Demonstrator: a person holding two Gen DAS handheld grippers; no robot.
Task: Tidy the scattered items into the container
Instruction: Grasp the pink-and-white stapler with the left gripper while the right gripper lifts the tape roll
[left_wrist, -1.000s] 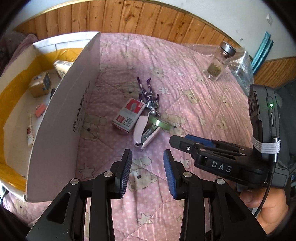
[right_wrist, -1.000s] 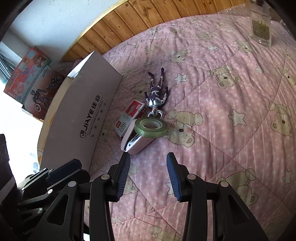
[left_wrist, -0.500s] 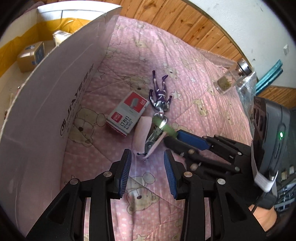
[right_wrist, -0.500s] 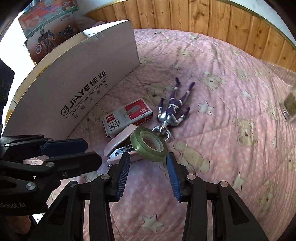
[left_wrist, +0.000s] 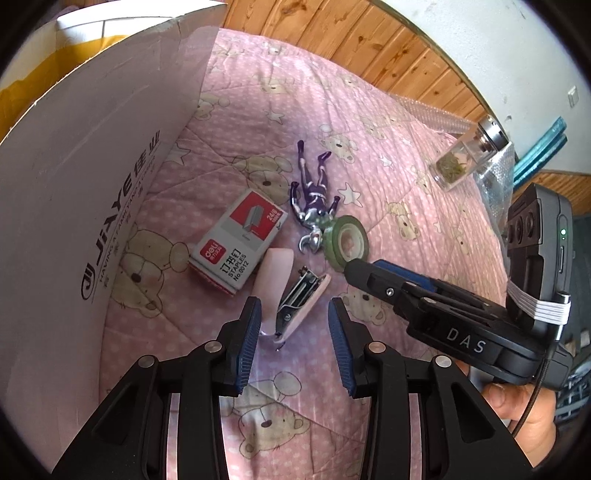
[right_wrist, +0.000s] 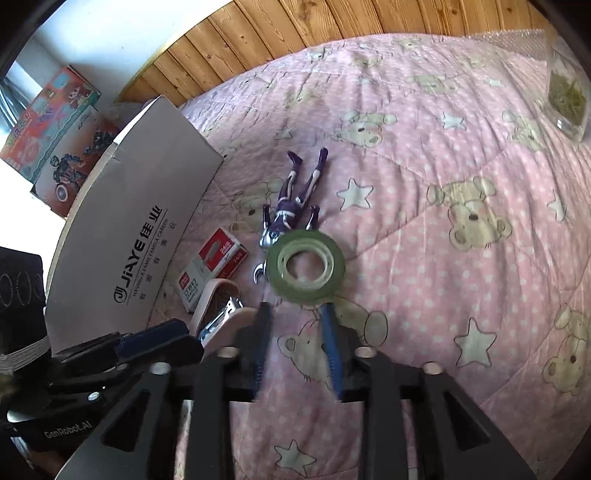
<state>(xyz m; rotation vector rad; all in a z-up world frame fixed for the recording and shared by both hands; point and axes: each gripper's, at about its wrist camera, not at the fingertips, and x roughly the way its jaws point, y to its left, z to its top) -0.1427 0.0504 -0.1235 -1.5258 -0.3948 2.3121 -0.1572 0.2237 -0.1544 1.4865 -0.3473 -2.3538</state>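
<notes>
A green tape roll lies on the pink quilt against a purple action figure. My right gripper is closing, its fingertips at the roll's near edge; the roll also shows in the left wrist view. A pink stapler lies open between a staples box and the roll. My left gripper is open, its fingertips on either side of the stapler's near end. The cardboard box stands to the left.
A glass jar of green leaves lies at the far right of the quilt, next to bubble wrap. Wood panelling runs along the back. Toy boxes stand behind the cardboard box.
Both grippers have moved forward to the pile. My right gripper's jaws have narrowed at the tape roll. My left gripper has come down around the stapler's end.
</notes>
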